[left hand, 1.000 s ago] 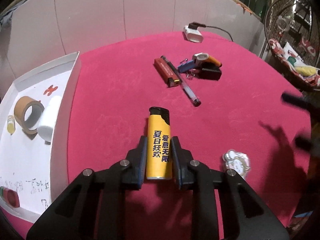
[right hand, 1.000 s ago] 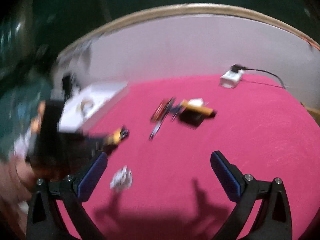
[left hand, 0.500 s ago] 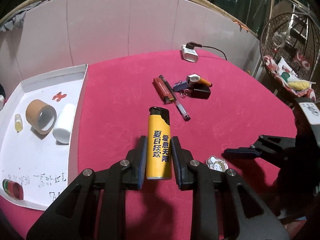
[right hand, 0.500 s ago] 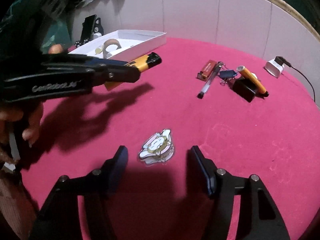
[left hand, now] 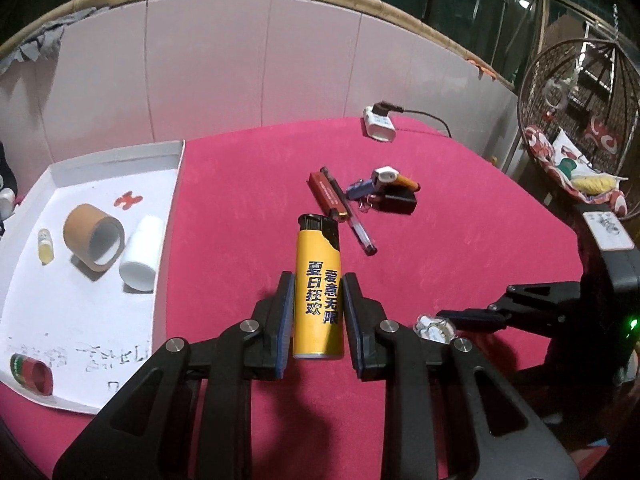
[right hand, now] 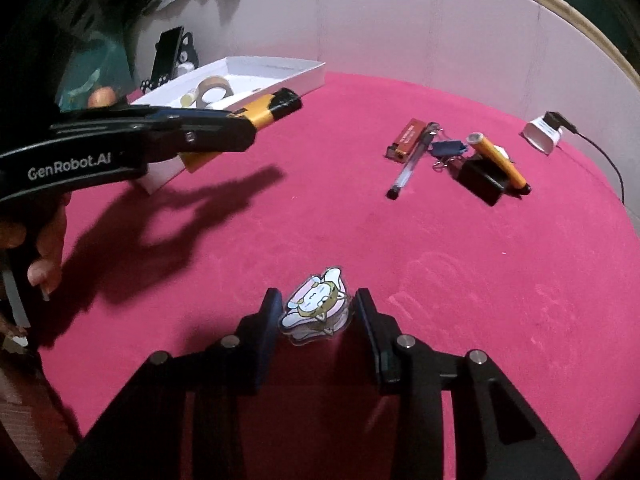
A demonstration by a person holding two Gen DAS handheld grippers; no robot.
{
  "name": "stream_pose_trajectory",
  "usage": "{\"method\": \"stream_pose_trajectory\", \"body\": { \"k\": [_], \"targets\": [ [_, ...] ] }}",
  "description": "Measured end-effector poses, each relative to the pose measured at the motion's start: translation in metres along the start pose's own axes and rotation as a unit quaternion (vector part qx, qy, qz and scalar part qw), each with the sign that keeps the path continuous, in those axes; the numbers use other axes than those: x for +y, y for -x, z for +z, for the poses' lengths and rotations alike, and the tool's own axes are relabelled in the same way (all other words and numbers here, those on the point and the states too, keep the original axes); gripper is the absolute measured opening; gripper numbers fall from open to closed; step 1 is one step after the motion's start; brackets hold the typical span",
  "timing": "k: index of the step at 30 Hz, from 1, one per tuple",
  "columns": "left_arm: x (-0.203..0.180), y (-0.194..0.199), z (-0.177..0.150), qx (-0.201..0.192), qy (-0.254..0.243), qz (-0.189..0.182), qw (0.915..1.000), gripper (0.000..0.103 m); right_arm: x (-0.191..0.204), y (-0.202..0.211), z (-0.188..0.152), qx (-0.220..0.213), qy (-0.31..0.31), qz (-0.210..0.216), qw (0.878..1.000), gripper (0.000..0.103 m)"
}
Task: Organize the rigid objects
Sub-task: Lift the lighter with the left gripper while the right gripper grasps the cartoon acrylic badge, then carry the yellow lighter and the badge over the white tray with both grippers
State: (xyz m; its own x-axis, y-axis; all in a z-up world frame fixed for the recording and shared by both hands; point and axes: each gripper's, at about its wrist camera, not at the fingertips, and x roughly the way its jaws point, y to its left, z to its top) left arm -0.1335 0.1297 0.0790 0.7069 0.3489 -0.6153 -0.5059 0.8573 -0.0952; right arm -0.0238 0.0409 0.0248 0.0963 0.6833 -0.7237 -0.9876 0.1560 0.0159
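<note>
My left gripper (left hand: 318, 288) is shut on a yellow lighter (left hand: 319, 284) with a black cap and holds it above the red table; the lighter also shows in the right wrist view (right hand: 268, 110). My right gripper (right hand: 318, 308) is open, its two fingers on either side of a flat cartoon charm (right hand: 316, 306) that lies on the cloth; the charm shows in the left wrist view (left hand: 434, 326) too. A white tray (left hand: 168, 208) at the left holds a tape roll (left hand: 93, 236), a white bottle (left hand: 142, 252) and small items.
At mid-table lies a cluster: a red lighter (left hand: 326, 194), a clear pen (left hand: 356, 228), a blue clip (left hand: 360, 190), a black block (left hand: 398, 202) and an orange tube (left hand: 406, 181). A white charger (left hand: 378, 126) with a cable sits at the far edge.
My right gripper has moved forward and narrowed so the charm lies between its fingers. My left gripper has lifted a little with the yellow lighter in it.
</note>
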Motion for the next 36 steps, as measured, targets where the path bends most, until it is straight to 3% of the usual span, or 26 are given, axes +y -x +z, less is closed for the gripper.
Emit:
{"method": "stream_pose_trajectory", "body": {
  "k": [14, 36],
  "targets": [
    [0.004, 0.032, 0.006, -0.046, 0.000, 0.033, 0.9984, 0.023, -0.004, 0.055, 0.037, -0.104, -0.026, -0.023, 0.994, 0.037],
    [0.050, 0.081, 0.003, -0.101, 0.049, 0.086, 0.9900, 0.023, 0.017, 0.071, 0.086, -0.151, -0.001, -0.011, 0.989, 0.037]
  ]
}}
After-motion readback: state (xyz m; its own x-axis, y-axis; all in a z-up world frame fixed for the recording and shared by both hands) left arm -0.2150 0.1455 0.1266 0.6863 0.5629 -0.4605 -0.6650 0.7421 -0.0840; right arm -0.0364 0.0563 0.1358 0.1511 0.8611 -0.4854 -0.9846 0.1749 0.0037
